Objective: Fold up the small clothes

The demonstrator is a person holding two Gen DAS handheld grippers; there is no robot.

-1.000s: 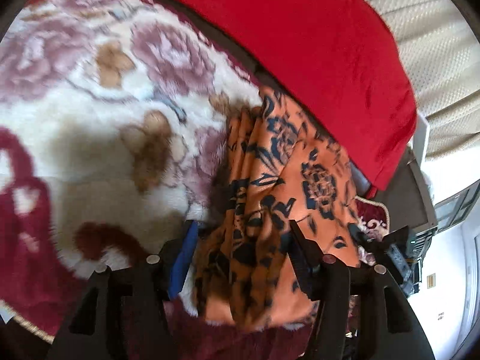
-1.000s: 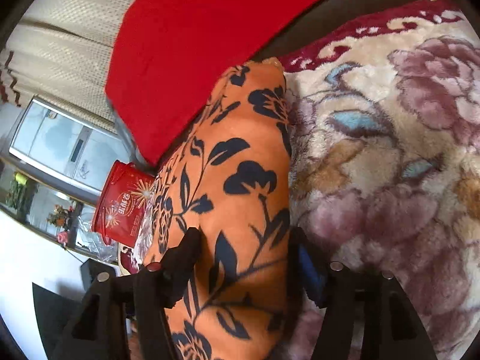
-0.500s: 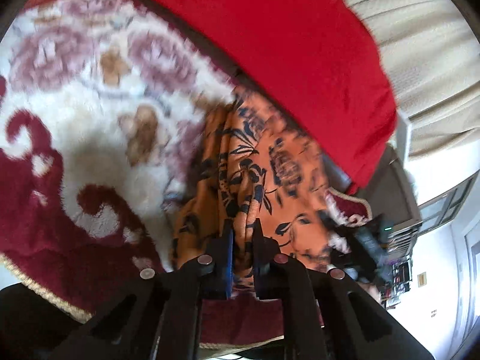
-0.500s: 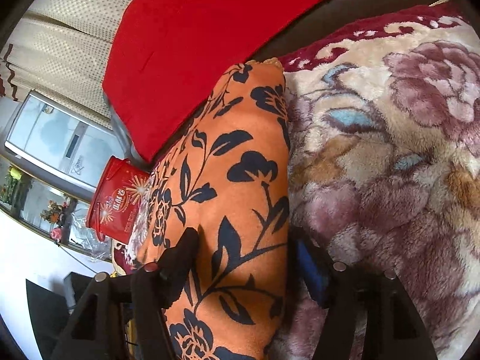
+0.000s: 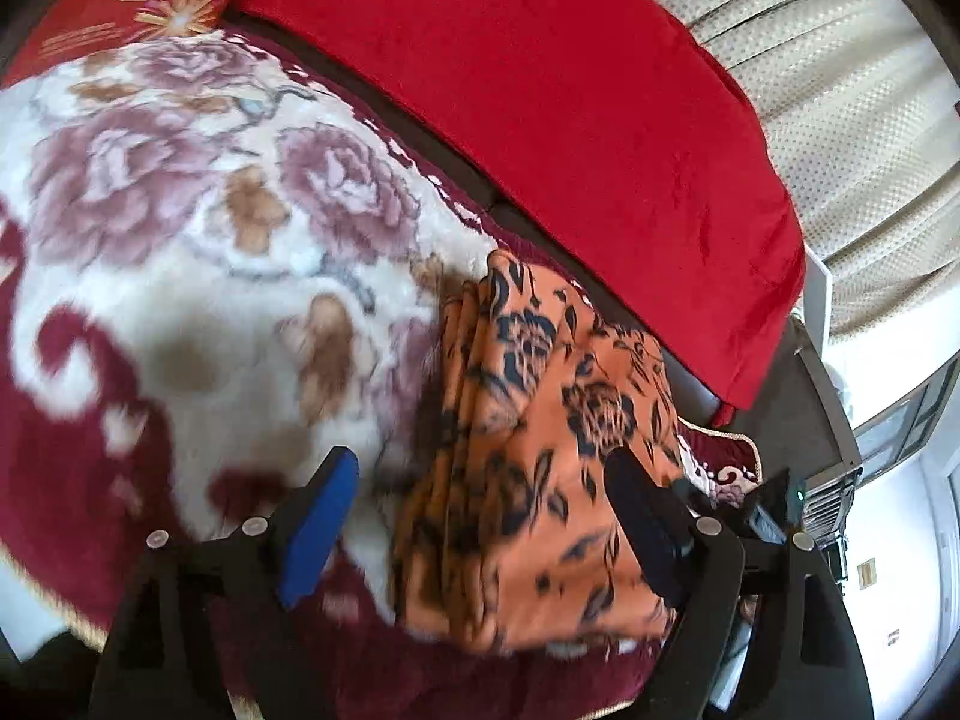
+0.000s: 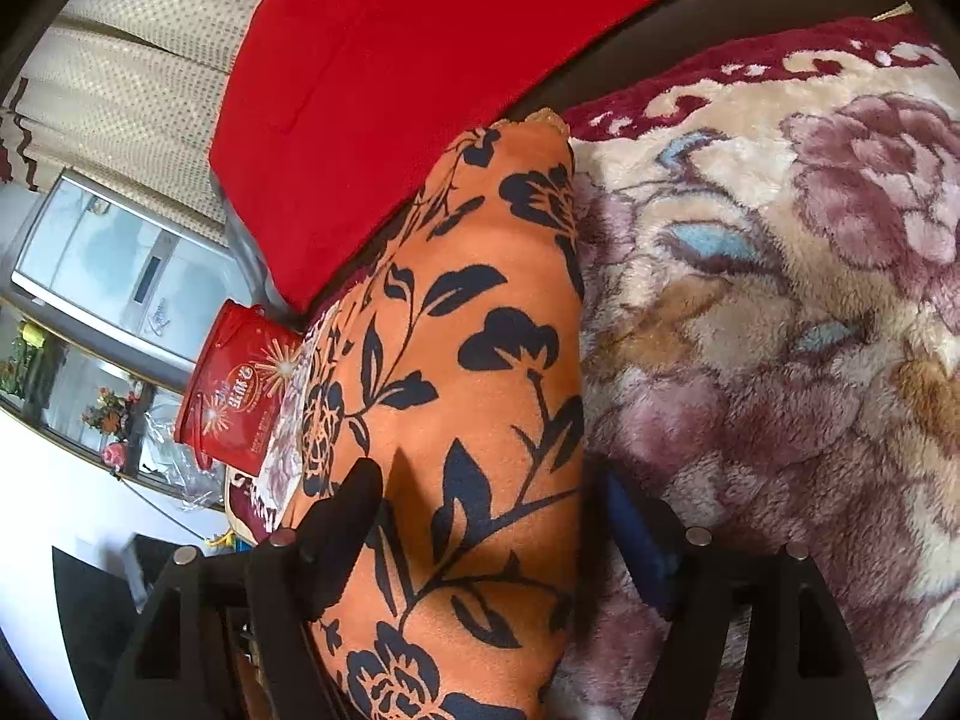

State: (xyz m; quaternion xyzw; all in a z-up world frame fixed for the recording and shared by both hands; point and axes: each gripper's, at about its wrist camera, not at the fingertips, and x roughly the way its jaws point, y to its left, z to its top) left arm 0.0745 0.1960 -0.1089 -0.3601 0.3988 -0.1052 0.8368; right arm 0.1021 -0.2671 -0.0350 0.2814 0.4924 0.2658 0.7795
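An orange garment with a black flower print (image 5: 540,450) lies folded into a long strip on the flowered plush blanket (image 5: 180,252). My left gripper (image 5: 486,516) is open, its fingers standing on either side of the near end of the strip. In the right wrist view the same garment (image 6: 468,372) runs away from me, and my right gripper (image 6: 492,534) is open with the strip's near end between its fingers, not pinched. The garment's far end lies by the red cushion.
A big red cushion (image 5: 570,108) lies along the far side of the blanket, before a beige curtain (image 5: 852,90). A red printed bag (image 6: 240,396) stands past the blanket's left edge in the right wrist view, near a window (image 6: 114,264).
My left gripper was shut on the garment's edge half a second ago and has opened wide, letting the cloth drop. My right gripper stays open around the strip and has hardly moved.
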